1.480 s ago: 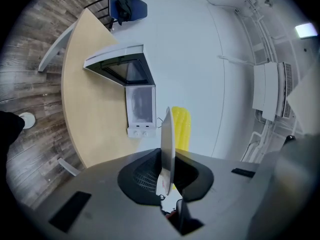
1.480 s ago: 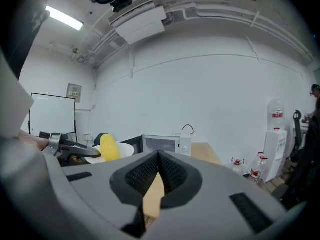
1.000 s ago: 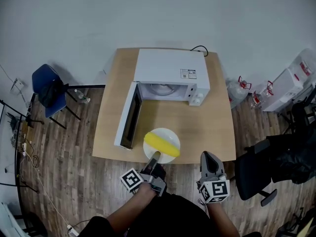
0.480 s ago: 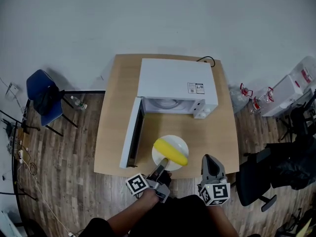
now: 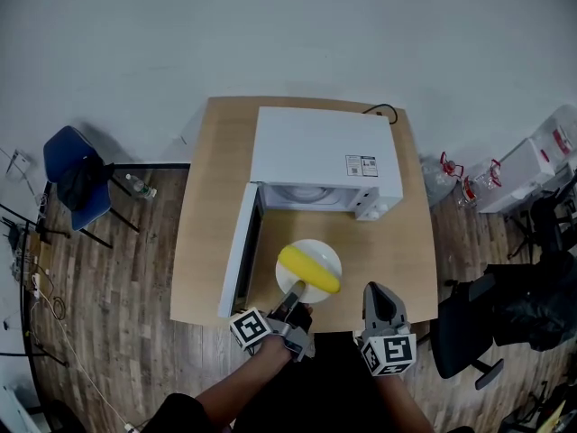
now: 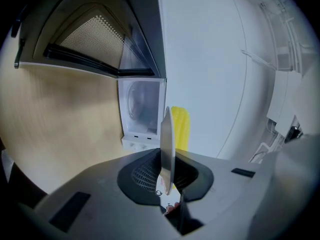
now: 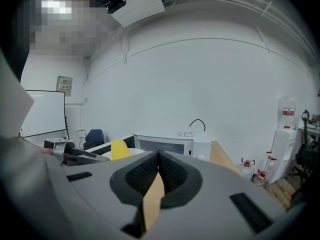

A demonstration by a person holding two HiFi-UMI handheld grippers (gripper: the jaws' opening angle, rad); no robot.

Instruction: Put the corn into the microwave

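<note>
In the head view a yellow corn cob (image 5: 308, 270) lies on a white plate (image 5: 320, 251) held over the table's front part, just before the white microwave (image 5: 320, 156). The microwave's door (image 5: 236, 251) stands swung open to the left, showing the cavity (image 5: 306, 193). My left gripper (image 5: 295, 293) is shut on the plate's near rim. In the left gripper view the plate (image 6: 165, 134) shows edge-on between the jaws, with the corn (image 6: 180, 128) beyond it. My right gripper (image 5: 376, 292) hangs at the table's front edge, shut and empty; its view shows the corn (image 7: 119, 148) and the microwave (image 7: 167, 144).
The wooden table (image 5: 410, 242) carries only the microwave, whose cable (image 5: 383, 109) runs off the back. A blue chair (image 5: 77, 174) stands to the left. Water bottles (image 5: 455, 174), white boxes (image 5: 527, 161) and a dark office chair (image 5: 505, 309) are to the right.
The plate with the corn has moved forward from the table's front edge toward the open microwave, carried by my left gripper. My right gripper has also come forward to the table's edge.
</note>
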